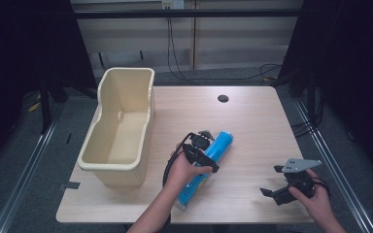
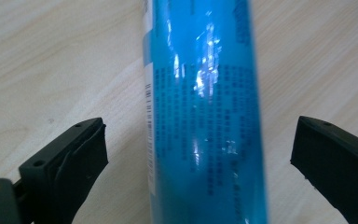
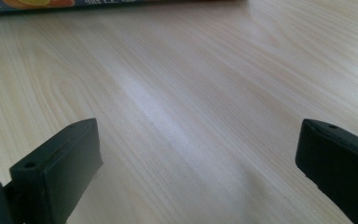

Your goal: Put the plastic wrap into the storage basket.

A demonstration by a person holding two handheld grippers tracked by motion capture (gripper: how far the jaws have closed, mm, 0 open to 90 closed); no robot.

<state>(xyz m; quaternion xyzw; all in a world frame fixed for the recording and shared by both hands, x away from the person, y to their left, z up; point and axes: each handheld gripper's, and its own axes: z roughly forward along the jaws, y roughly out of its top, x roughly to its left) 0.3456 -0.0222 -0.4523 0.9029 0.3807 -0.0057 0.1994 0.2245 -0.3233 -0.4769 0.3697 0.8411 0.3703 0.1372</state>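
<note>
One blue tube (image 1: 208, 165) is lying on the counter (image 1: 252, 126), its long axis running diagonally, just right of the cream bin (image 1: 121, 126). It is sitting between the left gripper's (image 2: 198, 154) spread jaws, neither pad touching. Well apart, the right gripper (image 1: 284, 182) is hovering, also spread. Printed text on the tube is staying blurred, its near end cut off.

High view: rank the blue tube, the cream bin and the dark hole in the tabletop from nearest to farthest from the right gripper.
From the right gripper:
1. Blue tube, to its left, under the left gripper.
2. Dark hole, far side of the table.
3. Cream bin, at the table's left edge.
</note>
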